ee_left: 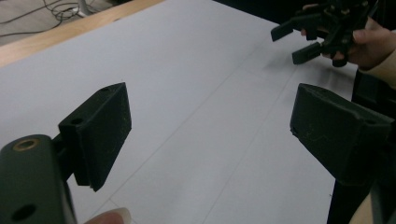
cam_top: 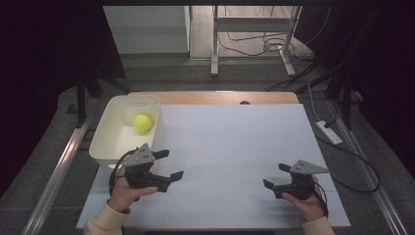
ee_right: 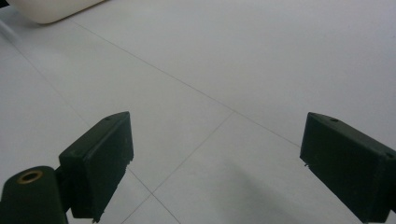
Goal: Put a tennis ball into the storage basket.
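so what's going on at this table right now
A person sits at a white table with a two-jaw gripper in each hand. Both grippers are open and hold nothing. The left gripper hovers just beside the near right corner of a white plastic bin at the table's left edge. A yellow-green tennis ball lies inside the bin. The right gripper is low over bare table near the front right, its jaws pointing toward the left one.
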The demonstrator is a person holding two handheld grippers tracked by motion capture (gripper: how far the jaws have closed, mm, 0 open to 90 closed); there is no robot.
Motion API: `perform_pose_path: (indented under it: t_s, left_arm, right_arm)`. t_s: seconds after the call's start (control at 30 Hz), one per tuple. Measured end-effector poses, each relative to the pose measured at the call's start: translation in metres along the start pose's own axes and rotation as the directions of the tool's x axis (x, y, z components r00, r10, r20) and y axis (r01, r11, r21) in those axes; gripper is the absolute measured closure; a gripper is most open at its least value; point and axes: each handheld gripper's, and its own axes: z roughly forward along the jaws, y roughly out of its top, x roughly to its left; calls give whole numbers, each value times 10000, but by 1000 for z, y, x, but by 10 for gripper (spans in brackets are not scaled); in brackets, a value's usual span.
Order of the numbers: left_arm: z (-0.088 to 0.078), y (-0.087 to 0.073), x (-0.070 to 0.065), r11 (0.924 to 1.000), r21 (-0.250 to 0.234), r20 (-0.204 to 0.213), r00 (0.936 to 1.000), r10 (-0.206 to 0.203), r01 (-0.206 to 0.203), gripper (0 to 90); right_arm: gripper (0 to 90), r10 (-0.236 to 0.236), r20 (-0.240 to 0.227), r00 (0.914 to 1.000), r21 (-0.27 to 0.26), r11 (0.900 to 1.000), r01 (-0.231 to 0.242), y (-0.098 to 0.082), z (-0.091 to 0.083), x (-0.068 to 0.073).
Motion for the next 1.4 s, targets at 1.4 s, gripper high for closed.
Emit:
perform_pose_path:
  t_s: [1.4]
  left_arm:
    - [38,-69,8,9922,1201,260,9990,-365,331,130]
  right_arm:
    - [94,-33,-32,10000,-14,10000,33,0,-1,0]
